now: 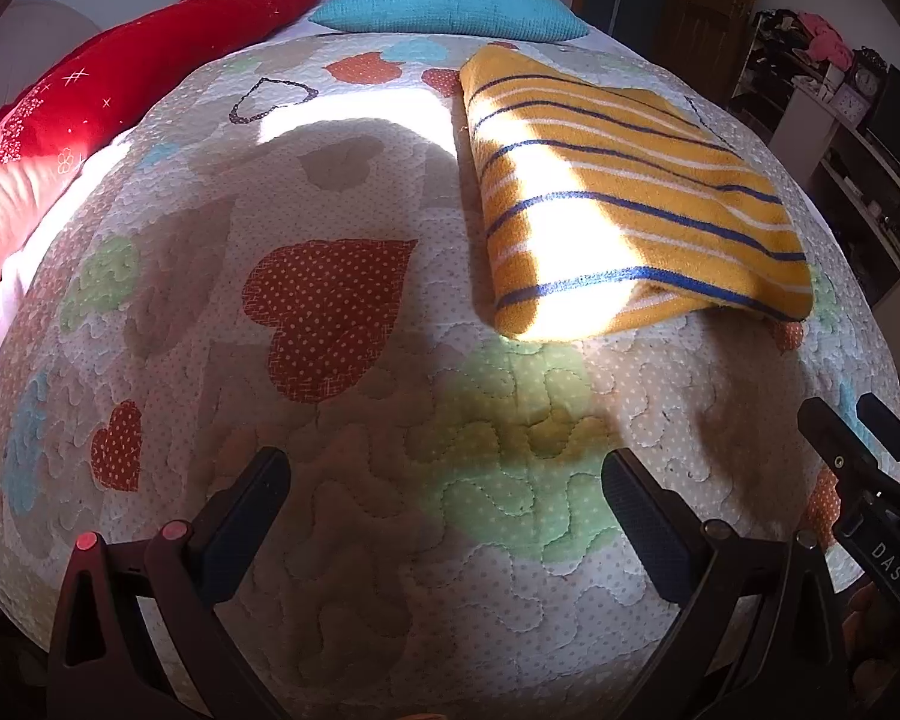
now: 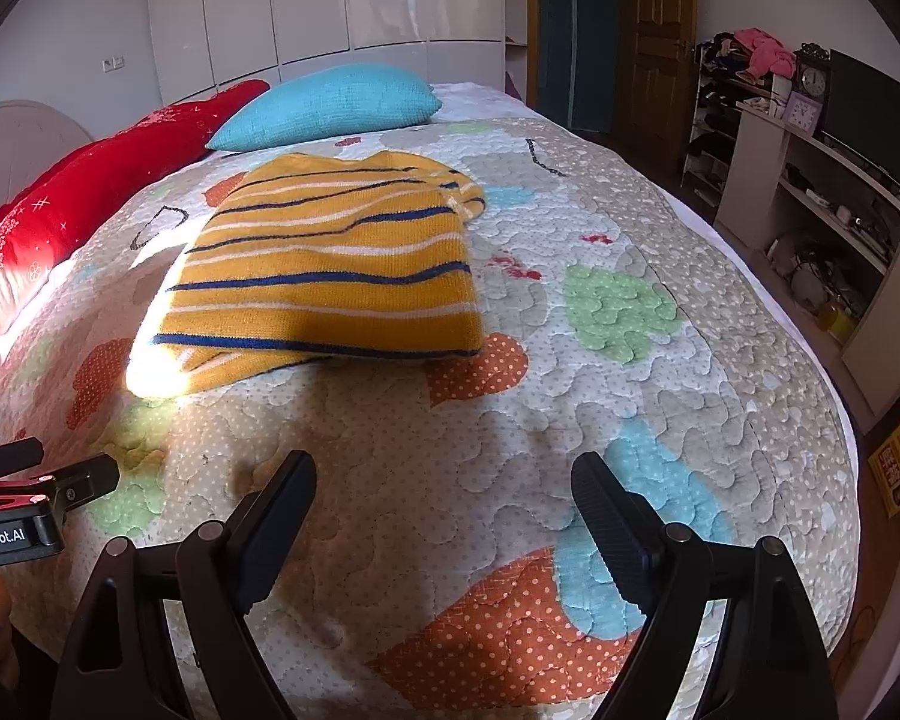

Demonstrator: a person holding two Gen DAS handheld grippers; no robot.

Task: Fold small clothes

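A small yellow sweater (image 1: 630, 198) with blue and white stripes lies folded flat on the quilted bedspread (image 1: 342, 540). It also shows in the right wrist view (image 2: 330, 270), ahead and to the left. My left gripper (image 1: 444, 480) is open and empty, low over the quilt, near and to the left of the sweater. My right gripper (image 2: 444, 486) is open and empty, in front of the sweater's near edge. The right gripper's body shows at the left wrist view's right edge (image 1: 870, 492). The left gripper's body shows at the right wrist view's left edge (image 2: 24, 498).
A blue pillow (image 2: 330, 105) and a red pillow (image 2: 90, 180) lie at the bed's far end. White wardrobes (image 2: 330, 0) stand behind. Shelves with clutter and clocks (image 2: 810, 180) line the right wall beyond the bed's right edge.
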